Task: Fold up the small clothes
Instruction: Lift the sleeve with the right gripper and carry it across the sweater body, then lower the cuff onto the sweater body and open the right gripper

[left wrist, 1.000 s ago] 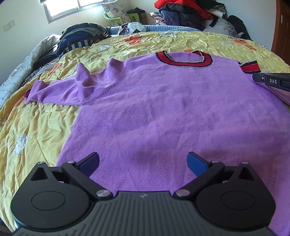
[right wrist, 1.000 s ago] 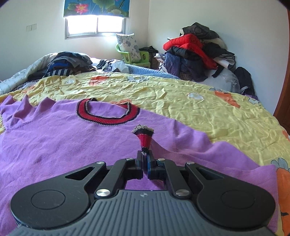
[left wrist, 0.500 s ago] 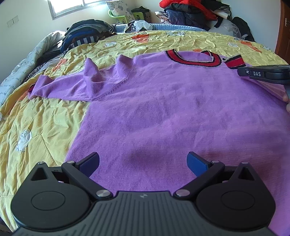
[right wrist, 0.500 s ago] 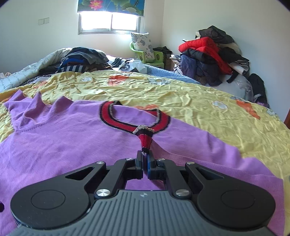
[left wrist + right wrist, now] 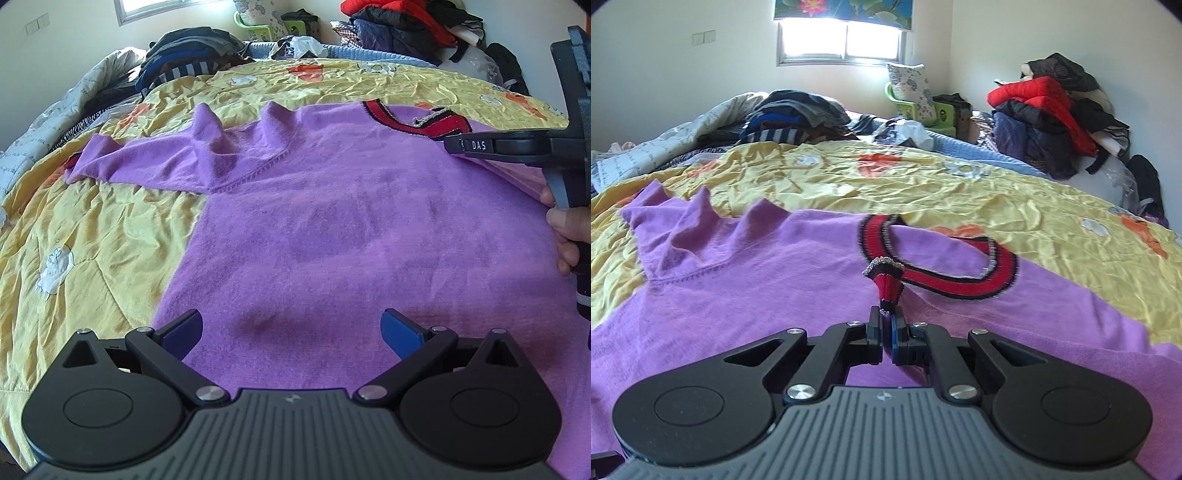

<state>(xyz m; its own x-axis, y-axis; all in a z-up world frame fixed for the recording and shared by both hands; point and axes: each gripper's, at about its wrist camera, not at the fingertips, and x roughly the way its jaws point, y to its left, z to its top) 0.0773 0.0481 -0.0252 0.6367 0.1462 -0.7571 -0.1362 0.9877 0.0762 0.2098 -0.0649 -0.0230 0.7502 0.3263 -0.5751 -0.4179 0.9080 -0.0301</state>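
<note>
A purple sweater with a red and black collar lies spread on a yellow quilt. Its left sleeve sticks out crumpled to the left. My right gripper is shut on the red cuff of the right sleeve and holds it over the sweater's chest, just in front of the collar. In the left wrist view the right gripper comes in from the right edge with a person's hand on its handle. My left gripper hovers open above the sweater's lower part, nothing between its fingers.
Piles of clothes lie at the bed's far side: a dark striped heap at left and a red and dark heap by the right wall. A green chair with a cushion stands under the window. A grey blanket borders the quilt's left edge.
The right gripper has carried the red cuff leftward across the sweater, from right of the collar to in front of it, folding the sleeve over. The left gripper has shifted slightly, still open.
</note>
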